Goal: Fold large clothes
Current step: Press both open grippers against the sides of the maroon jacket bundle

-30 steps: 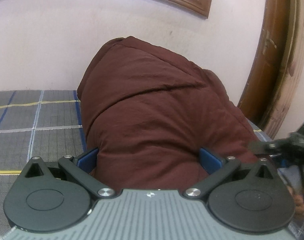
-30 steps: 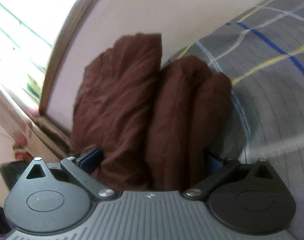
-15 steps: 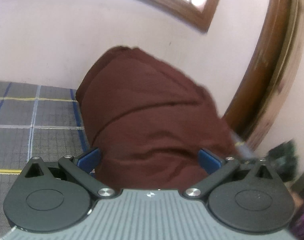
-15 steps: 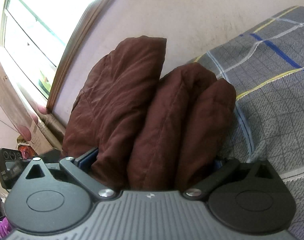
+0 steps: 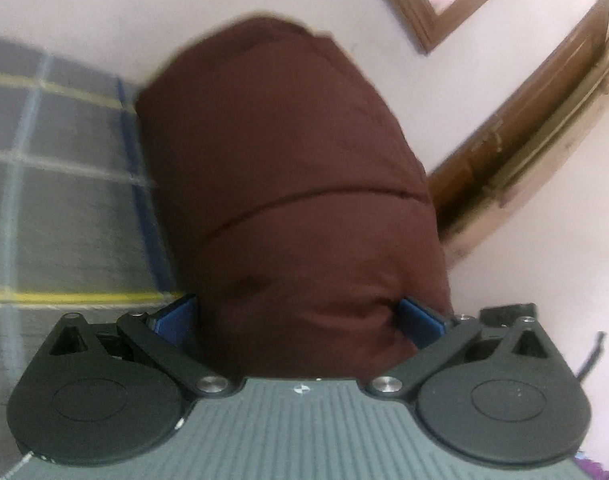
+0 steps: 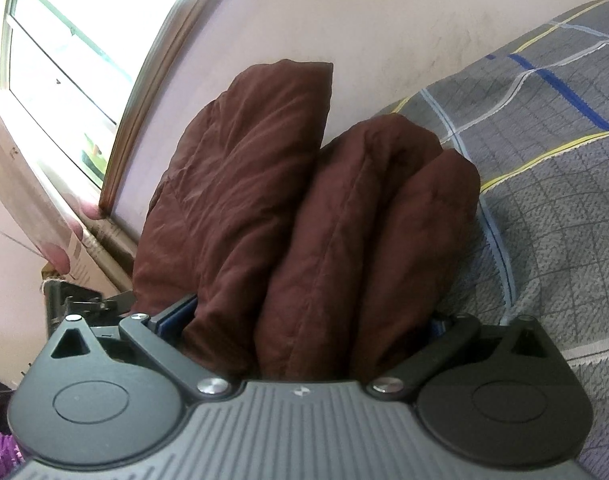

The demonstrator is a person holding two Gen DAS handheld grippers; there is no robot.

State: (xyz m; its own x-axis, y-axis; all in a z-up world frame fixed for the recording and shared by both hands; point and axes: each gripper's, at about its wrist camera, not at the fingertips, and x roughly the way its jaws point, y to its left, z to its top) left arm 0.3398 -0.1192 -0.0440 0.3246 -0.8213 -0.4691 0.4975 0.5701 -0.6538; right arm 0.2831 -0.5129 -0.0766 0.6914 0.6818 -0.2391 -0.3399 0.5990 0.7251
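A thick dark maroon padded garment [image 5: 288, 184] fills the middle of the left wrist view, folded into a bulky bundle. My left gripper [image 5: 298, 316] is shut on its near end, blue pads [image 5: 418, 318] pressed against both sides. In the right wrist view the same garment [image 6: 304, 216] shows as three thick upright folds. My right gripper [image 6: 304, 320] is shut on these folds; its left blue pad [image 6: 176, 314] shows, the right one is mostly hidden by cloth. The bundle is held above a grey checked bedsheet [image 6: 564, 184].
The grey sheet with blue, yellow and white lines [image 5: 60, 184] lies left of the bundle. A pale pink wall [image 6: 384, 12] is behind. A wooden door frame [image 5: 516, 140] stands at right, a bright window [image 6: 56, 60] at left. Purple cloth [image 6: 0, 448] sits at the lower left.
Both grippers have tilted and swung with the bundle held; in the left view the bed has dropped left and the door frame has risen. The grip on the garment is unchanged.
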